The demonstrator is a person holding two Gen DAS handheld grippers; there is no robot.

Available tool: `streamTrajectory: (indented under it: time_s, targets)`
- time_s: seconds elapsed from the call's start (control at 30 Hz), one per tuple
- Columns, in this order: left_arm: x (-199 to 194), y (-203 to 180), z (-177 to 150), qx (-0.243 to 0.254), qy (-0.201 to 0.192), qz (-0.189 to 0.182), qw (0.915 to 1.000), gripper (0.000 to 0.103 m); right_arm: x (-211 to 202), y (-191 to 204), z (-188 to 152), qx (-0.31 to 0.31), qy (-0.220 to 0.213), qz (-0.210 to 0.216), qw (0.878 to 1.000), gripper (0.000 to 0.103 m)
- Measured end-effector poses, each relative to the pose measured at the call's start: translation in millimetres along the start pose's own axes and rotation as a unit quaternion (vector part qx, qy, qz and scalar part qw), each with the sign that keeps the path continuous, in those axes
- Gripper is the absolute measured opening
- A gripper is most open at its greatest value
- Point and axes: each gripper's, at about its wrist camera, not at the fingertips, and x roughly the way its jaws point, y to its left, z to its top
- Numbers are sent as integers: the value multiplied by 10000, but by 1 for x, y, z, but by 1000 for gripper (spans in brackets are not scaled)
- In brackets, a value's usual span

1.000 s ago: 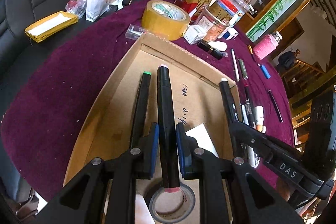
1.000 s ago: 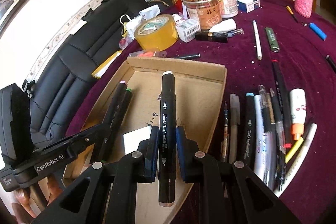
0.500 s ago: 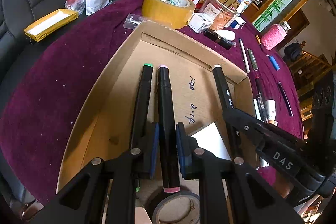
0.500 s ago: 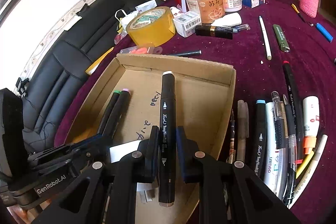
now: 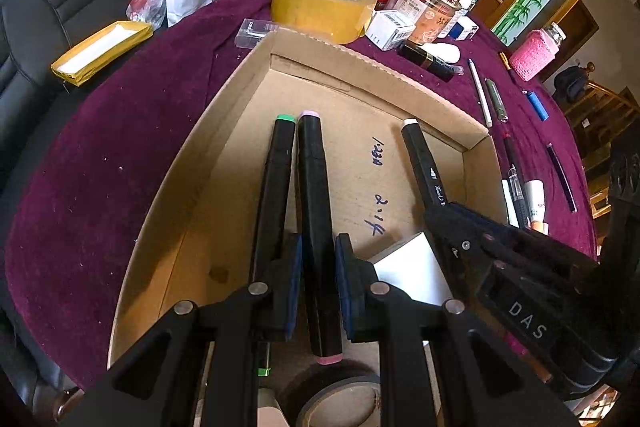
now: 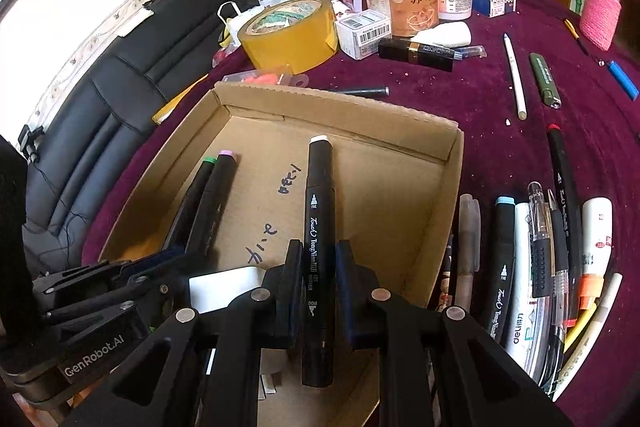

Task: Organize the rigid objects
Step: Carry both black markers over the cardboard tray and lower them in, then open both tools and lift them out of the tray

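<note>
Both grippers tilt steeply down into the shallow cardboard box on the purple tablecloth. On the left, the left gripper has its jaws nearly closed, the blue pads clamping a black pink-capped marker that lies just beside a green-capped marker on the box floor. To the right, the right gripper is likewise pinched narrow on a white-capped marker, angled over the box's right half. Right of the box, a row of pens lies on the cloth.
</note>
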Motion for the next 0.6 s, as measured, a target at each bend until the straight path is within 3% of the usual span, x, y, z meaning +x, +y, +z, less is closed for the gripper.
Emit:
streamTrajectory:
  time_s: [0.3, 0.6]
  targets:
    - [-1, -6, -2, 204, 12, 156, 9997, 17, 5, 9, 1, -376, 179, -342, 9985, 18]
    - [-1, -4, -1, 210, 12, 194, 9996, 18, 3, 4, 2, -343, 258, -12, 9991, 22]
